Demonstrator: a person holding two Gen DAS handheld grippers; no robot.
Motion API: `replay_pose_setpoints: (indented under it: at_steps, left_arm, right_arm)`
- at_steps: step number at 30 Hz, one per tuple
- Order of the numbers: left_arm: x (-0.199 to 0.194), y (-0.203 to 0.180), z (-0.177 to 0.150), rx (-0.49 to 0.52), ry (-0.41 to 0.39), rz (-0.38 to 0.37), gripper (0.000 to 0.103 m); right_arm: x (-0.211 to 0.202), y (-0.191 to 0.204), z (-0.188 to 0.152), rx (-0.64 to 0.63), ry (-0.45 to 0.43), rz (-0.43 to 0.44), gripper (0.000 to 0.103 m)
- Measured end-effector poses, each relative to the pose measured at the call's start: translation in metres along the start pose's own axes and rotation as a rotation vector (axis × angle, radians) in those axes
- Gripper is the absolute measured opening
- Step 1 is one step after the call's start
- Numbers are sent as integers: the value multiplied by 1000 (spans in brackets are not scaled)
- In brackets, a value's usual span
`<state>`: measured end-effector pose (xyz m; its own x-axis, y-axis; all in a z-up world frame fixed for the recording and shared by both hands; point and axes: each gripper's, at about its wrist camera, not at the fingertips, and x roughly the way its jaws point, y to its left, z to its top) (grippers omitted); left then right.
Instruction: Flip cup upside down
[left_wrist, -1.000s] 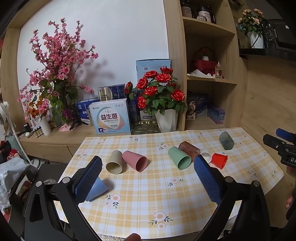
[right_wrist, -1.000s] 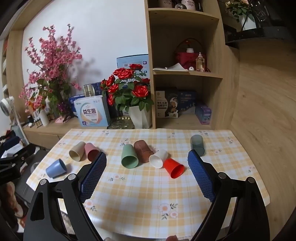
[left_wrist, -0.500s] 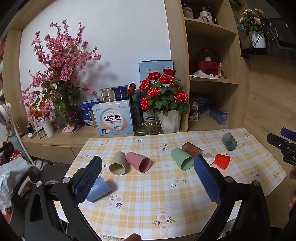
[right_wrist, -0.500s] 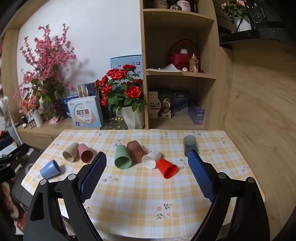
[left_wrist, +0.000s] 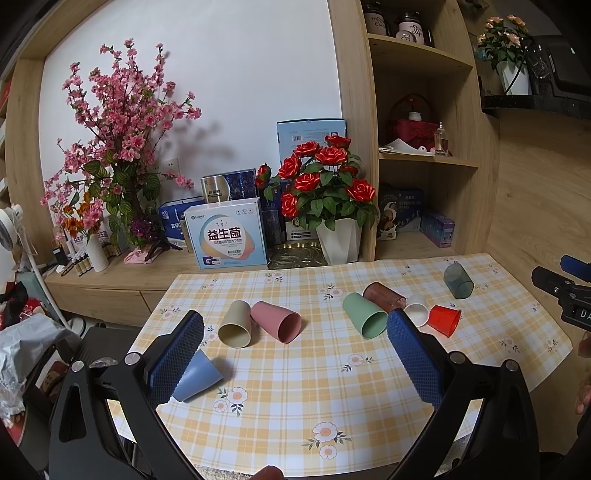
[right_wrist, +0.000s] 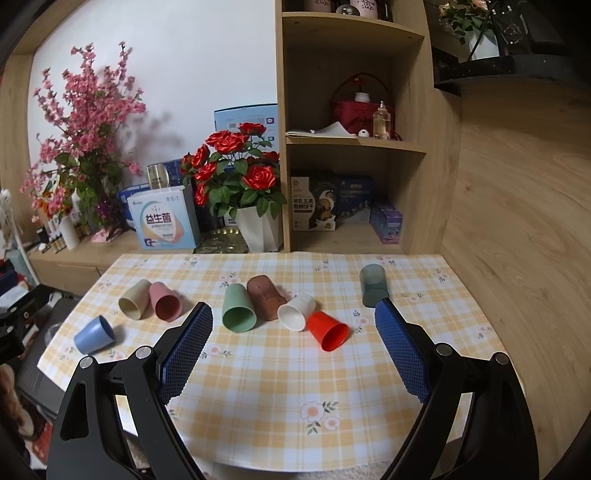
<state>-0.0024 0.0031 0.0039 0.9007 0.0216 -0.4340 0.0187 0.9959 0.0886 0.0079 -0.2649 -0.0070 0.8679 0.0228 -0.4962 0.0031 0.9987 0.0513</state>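
Cups (right_wrist: 238, 308) lie sideways on the table (right_wrist: 280, 384) as both grippers back off (jaws wide, empty); view widens, no cup flipped yet.

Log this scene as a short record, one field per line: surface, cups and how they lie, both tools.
surface: table with yellow plaid flowered cloth
cups: eight, all lying on their sides
left group: blue cup, beige cup, pink cup
middle group: green cup, brown cup, white cup, red cup
apart, far right: grey cup
left tool: open, holds nothing
right tool: open, holds nothing
flipped so far: none
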Motion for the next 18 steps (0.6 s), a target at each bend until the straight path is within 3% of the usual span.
replay_pose_setpoints:
  at_steps: [18]
  left_arm:
    - [2, -1, -1, -1, 1, -1, 97]
  right_arm:
    - [1, -2, -1, 2, -1, 0, 87]
